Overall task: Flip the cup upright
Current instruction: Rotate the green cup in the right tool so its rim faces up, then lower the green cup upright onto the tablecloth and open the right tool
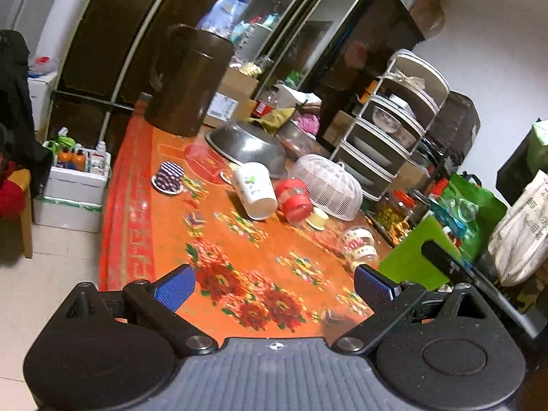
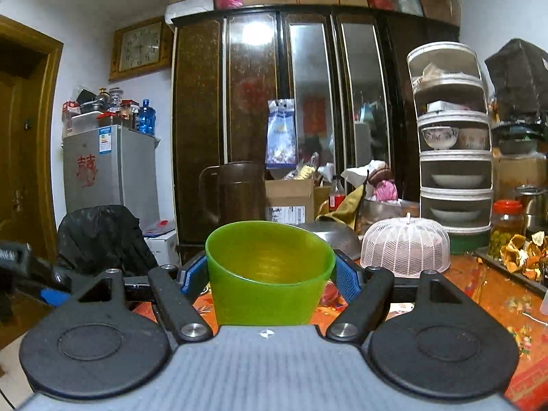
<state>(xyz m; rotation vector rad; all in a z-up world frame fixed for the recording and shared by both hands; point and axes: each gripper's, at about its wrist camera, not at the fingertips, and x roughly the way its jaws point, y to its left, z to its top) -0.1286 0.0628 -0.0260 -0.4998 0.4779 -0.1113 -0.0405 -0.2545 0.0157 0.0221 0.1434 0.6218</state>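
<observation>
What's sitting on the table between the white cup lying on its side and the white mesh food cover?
A red jar, lying between the white cup and mesh cover, seen from the left wrist.

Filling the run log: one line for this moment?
right tongs: shut on green cup, mouth up | left tongs: open, empty, over table | white cup: on its side

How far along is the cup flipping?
Mostly done, it seems: the green plastic cup is mouth-up, clamped between the blue pads of the right hand-held gripper. It appears raised above the orange floral tablecloth, so setting it down and letting go remain. The left hand-held gripper is open and empty.
</observation>
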